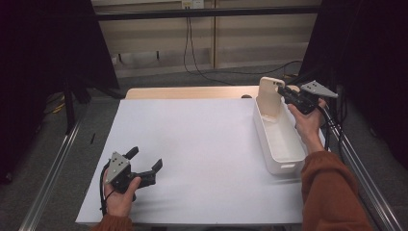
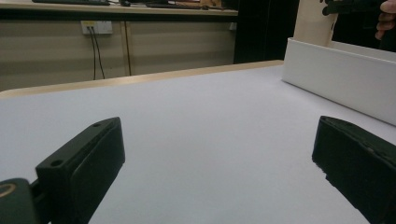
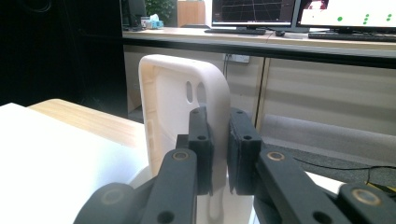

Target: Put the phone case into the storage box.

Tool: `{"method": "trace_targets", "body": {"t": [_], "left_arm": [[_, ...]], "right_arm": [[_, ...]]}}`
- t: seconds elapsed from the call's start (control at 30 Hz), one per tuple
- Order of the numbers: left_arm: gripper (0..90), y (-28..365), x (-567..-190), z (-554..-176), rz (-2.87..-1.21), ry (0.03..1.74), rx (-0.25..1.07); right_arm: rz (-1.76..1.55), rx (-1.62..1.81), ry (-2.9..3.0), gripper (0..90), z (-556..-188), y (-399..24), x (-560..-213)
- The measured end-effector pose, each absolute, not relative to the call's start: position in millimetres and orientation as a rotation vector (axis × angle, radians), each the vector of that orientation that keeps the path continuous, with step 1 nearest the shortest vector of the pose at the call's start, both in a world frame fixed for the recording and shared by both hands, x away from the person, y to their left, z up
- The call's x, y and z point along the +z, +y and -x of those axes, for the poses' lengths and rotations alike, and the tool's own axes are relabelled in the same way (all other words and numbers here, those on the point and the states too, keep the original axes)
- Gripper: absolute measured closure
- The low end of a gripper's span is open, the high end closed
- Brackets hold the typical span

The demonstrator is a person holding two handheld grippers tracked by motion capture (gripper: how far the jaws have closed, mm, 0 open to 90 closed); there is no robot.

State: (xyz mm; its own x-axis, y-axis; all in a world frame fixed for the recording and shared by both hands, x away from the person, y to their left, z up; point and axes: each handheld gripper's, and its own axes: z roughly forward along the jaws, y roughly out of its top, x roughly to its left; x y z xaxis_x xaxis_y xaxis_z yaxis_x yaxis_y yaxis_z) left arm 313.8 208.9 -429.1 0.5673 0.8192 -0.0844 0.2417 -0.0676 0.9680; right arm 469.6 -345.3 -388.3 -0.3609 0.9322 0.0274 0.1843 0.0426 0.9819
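Right gripper, black two-jaw tool with a grey three-cornered plate on top, stood at the far end of the long white plastic bin. Its jaws were pressed onto one edge of a cream-white plastic phone case with rounded corners, pinching it upright with its lower end down inside the bin, at the bin's far end. In the right gripper view the case showed its hollow inner face and two slot-shaped cutouts near the top; no brand or writing could be read on it (nor on the bin).

Left gripper lay on the white table sheet, well apart from the bin, toward the near left corner, jaws spread wide with nothing between them.
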Motion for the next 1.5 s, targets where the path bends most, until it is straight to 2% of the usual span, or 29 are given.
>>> {"method": "trace_targets", "body": {"t": [0.77, 1.5], "left_arm": [[2.6, 207.8, -430.2, -315.9, -1.617, 0.915, 0.607], [2.9, 206.7, -430.5, -317.4, -1.622, 0.906, 0.612]], "right_arm": [[-1.169, 1.331, 1.686, 80.9, -481.0, -346.9, -400.8], [-1.171, 1.205, 1.735, 74.0, -495.7, -349.5, -403.3]]}}
